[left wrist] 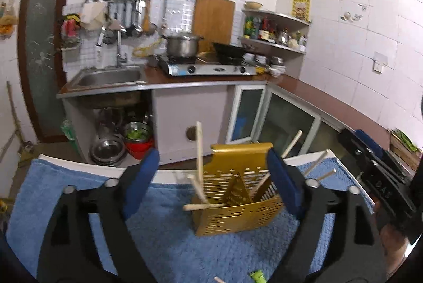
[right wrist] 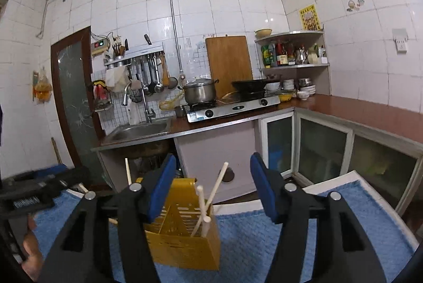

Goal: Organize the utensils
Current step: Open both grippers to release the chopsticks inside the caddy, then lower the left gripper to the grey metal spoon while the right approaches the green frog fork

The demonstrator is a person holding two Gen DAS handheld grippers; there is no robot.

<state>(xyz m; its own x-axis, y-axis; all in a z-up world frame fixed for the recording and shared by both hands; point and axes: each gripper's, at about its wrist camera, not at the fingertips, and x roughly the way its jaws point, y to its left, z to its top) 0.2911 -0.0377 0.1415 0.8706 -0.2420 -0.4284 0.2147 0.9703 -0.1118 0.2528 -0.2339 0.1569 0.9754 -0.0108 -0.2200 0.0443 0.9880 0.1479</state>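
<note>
- Left gripper (left wrist: 212,174): blue-padded fingers (left wrist: 142,172) spread wide, nothing pinched. The gold holder sits in the gap between them, untouched.
- Right gripper (right wrist: 212,186): fingers (right wrist: 162,185) spread, nothing between the pads. In the left wrist view its black body shows at 3 o'clock, with part of a hand below it.
- Gold slotted utensil holder (left wrist: 238,195) stands upright on the blue towel (left wrist: 66,193), at centre in the left wrist view and at about 6 o'clock in the right wrist view.
- Pale wooden chopsticks (left wrist: 199,150) stick out of the holder at loose angles: one nearly upright, others leaning toward 2 o'clock, one lying across the front compartment toward 9 o'clock.
- In the right wrist view, two chopsticks (right wrist: 216,187) cross above the holder's near compartment, directly between the spread fingers.
- More sticks lie on the towel at 2 o'clock from the holder, past the left gripper's right finger.
- Small green item (left wrist: 257,276) on the towel at 6 o'clock, beside a stick end; too little shows to identify it.
- Towel covers a white table (left wrist: 79,164).
- Beyond, at 12 o'clock: counter with steel sink (right wrist: 140,131), gas stove (right wrist: 232,107) carrying a steel pot (right wrist: 199,91) and a dark wok (right wrist: 249,86), and a wooden cutting board (right wrist: 228,63) leaning on the tiled wall.
- Corner shelf (right wrist: 293,50) with bottles at 1 o'clock.
</note>
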